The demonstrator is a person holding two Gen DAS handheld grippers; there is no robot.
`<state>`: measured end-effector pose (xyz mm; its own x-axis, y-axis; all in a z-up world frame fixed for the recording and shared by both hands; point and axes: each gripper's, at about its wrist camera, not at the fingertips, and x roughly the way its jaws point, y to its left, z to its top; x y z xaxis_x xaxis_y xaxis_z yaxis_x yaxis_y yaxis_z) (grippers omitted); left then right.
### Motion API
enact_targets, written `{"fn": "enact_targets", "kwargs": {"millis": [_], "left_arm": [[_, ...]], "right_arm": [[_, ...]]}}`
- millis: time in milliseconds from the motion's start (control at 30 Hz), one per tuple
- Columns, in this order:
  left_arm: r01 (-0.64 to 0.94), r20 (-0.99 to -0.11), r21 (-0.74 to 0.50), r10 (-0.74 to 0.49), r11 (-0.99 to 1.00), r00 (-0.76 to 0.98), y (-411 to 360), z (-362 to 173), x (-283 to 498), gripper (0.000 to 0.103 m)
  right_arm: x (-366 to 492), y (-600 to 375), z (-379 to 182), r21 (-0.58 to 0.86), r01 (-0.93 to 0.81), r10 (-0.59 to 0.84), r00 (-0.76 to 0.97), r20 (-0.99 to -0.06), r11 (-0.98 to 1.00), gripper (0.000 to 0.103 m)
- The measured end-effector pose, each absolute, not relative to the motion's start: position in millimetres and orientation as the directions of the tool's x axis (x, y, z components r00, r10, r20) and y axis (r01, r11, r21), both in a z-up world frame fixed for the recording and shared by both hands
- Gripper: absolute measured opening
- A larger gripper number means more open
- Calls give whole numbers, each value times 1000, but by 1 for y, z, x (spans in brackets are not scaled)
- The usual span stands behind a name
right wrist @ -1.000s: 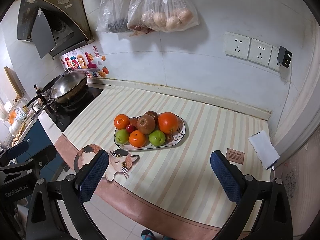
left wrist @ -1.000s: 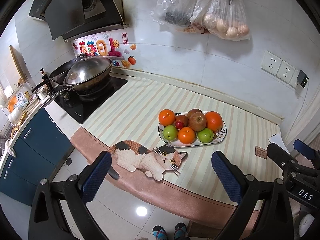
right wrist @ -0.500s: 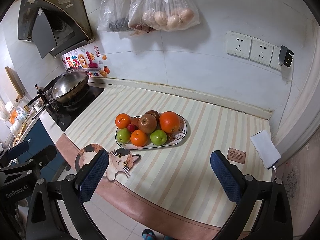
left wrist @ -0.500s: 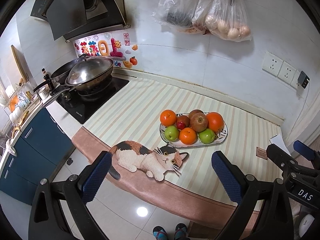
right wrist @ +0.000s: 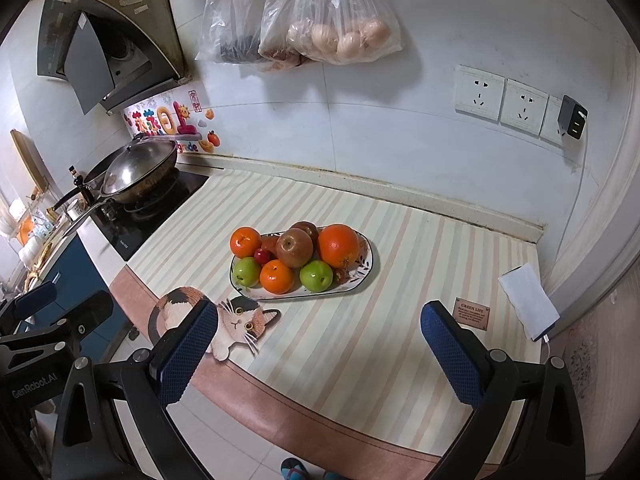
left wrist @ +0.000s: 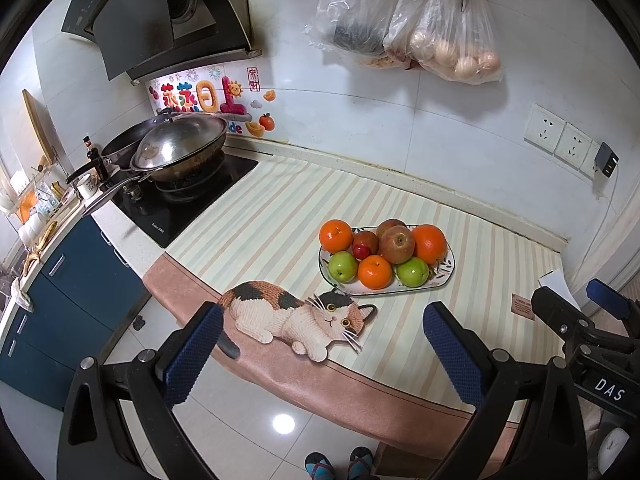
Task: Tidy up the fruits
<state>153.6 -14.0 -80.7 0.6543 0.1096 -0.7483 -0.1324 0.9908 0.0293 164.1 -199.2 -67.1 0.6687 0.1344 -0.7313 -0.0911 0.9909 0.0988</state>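
Counter: striped mat (left wrist: pixel 280 216) covers the worktop, with bare stripes on every side of the plate; no loose fruit shows anywhere on it in either view.
Stove side: wok (left wrist: pixel 180 148) with its lid sits on the hob well to the left of the fruit, apart from the task's things.
Wall: plastic bags (right wrist: pixel 320 20) hang above the counter; what is in them is pale and round, but I cannot tell what it is.
Cat mat (left wrist: pixel 296 316): lies at the counter's front edge, just beside the plate's near rim, nothing resting on it.
Plate (right wrist: pixel 366 276): oval, patterned, near the middle of the counter, carrying all the fruit in sight.
Fruit pile: large orange (right wrist: pixel 338 246) at the right, russet apple (right wrist: pixel 295 247) in the middle with another brownish fruit behind it, two smaller oranges (right wrist: pixel 245 241), two green apples (right wrist: pixel 316 276) at the front, a small red fruit (right wrist: pixel 262 256) tucked between them.
Left gripper (left wrist: pixel 320 352): jaws spread wide, nothing between them, held back from the counter's edge and well short of the plate.
Right gripper (right wrist: pixel 316 354): likewise spread wide and holding nothing, off the front edge.
Progress: every fruit visible already lies gathered on the plate, which is how a finished sort would look; equally it fits a full plate waiting to be sorted out by kind. The pictures do not settle which, so nothing can be named as left over.
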Motion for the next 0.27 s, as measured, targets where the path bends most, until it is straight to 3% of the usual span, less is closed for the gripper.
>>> {"fn": "enact_targets", "kwargs": {"millis": [267], "left_arm": [[-137, -742, 32, 116, 990, 660, -13, -78, 152, 102]], "right_arm": [[165, -200, -67, 98, -92, 135, 668, -732, 991, 103]]}}
